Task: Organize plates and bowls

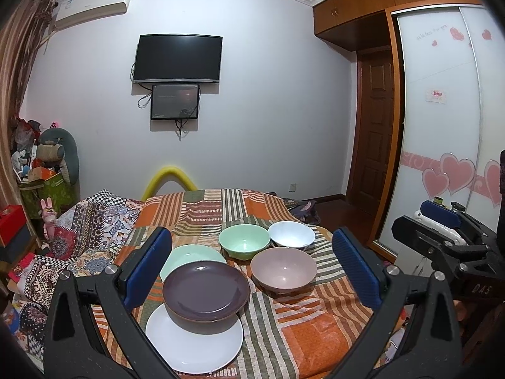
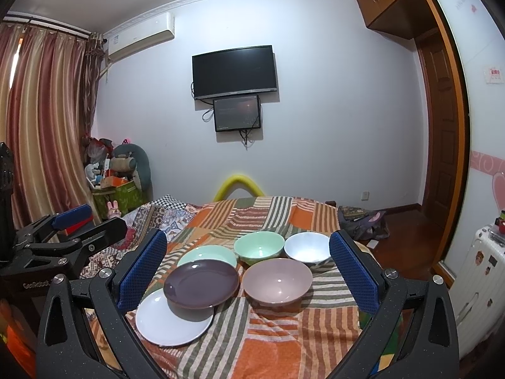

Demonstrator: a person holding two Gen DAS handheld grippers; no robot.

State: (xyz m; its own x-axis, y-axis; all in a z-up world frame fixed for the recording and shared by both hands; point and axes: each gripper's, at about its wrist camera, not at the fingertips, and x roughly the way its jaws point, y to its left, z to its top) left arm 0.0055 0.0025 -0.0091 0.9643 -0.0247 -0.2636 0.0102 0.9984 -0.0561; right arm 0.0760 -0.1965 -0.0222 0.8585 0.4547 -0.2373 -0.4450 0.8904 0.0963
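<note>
On a striped orange patchwork cloth [image 1: 303, 325] lie three overlapping plates: a white plate [image 1: 192, 347] nearest, a dark purple plate [image 1: 205, 289] resting on it, and a mint green plate [image 1: 189, 254] behind. Three bowls stand to their right: a pink bowl [image 1: 284, 270], a mint green bowl [image 1: 243, 240] and a white bowl [image 1: 291, 233]. The same plates and bowls show in the right wrist view, with the purple plate [image 2: 202, 281] and pink bowl [image 2: 277, 279] in the middle. My left gripper [image 1: 252, 271] and right gripper [image 2: 247, 273] are both open, empty and held short of the dishes.
The right gripper's body [image 1: 448, 237] shows at the right of the left view; the left gripper's body [image 2: 63, 237] shows at the left of the right view. A patterned quilt [image 1: 88, 227], boxes and toys [image 1: 47, 170] lie left. A wardrobe [image 1: 442, 110] and a suitcase [image 2: 483, 271] stand right.
</note>
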